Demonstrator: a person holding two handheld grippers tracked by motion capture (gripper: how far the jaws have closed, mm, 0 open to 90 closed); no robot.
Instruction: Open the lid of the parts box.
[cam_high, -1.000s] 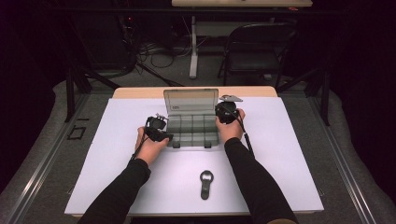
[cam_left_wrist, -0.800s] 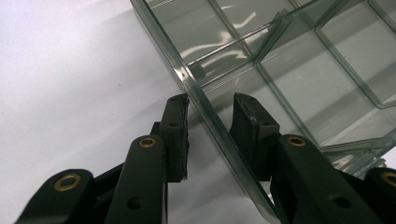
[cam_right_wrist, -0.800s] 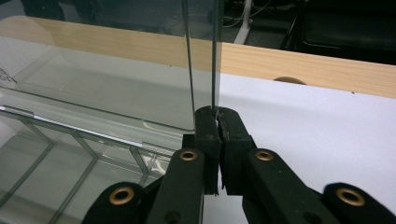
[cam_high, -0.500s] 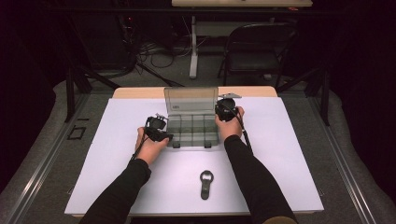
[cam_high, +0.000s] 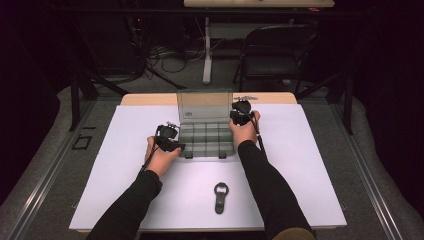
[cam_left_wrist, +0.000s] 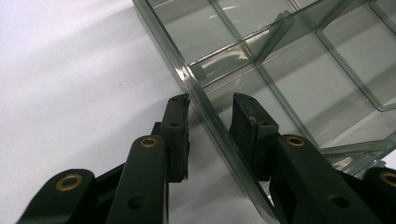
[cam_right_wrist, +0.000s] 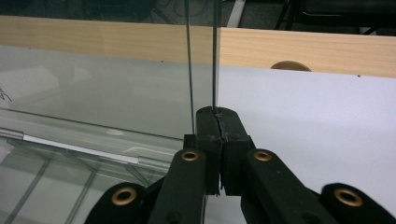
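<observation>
A clear plastic organizer box (cam_high: 207, 139) with several empty compartments lies on the white table sheet (cam_high: 125, 130), its lid (cam_high: 205, 106) standing upright at the back. My left gripper (cam_high: 175, 145) straddles the box's left wall (cam_left_wrist: 198, 100). In the left gripper view (cam_left_wrist: 210, 105) the left pad touches the wall and a gap shows at the right pad. My right gripper (cam_high: 239, 114) is at the lid's right edge. The right gripper view shows it (cam_right_wrist: 218, 116) shut on the thin edge of the lid (cam_right_wrist: 107, 93).
A black bottle opener (cam_high: 220, 196) lies on the sheet near the front edge, between my forearms. The wooden tabletop (cam_right_wrist: 327, 51) shows beyond the sheet at the back. A folding chair (cam_high: 280, 55) and a table leg stand on the floor behind.
</observation>
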